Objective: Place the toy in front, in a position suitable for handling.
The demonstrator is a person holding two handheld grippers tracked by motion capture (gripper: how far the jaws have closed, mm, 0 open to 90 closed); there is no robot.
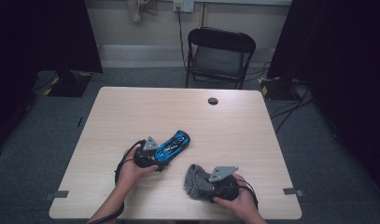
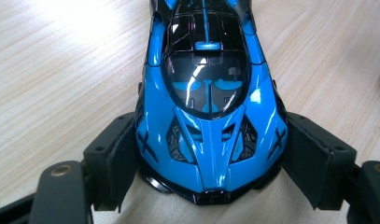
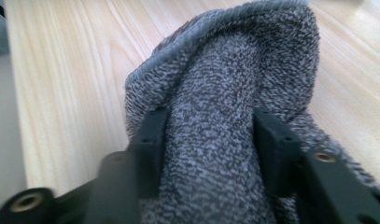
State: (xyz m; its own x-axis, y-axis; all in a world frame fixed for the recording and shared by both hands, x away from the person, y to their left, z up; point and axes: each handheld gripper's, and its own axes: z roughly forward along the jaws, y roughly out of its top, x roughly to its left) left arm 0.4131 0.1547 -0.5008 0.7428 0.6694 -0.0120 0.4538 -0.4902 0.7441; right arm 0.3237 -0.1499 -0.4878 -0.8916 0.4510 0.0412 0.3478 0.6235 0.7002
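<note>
glossy blue toy car (image 2: 208, 116) sits clamped in our left gripper (image 2: 208, 161); our right gripper (image 3: 208, 140) pinches a nubby grey knit cloth (image 3: 225, 93) lower centre.

A lab or studio room set up for recording.

A bare wooden desk (image 1: 131, 112) stands mid-frame on grey carpet, dark curtains hang at upper left and right, a black folding chair (image 1: 220, 56) waits behind, and cables run to a wall socket (image 1: 183, 5) at top centre.

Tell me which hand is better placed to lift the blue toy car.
Left, most likely. The left gripper has its fingers either side of the blue toy car, while the right gripper is busy gripping the grey cloth.
</note>
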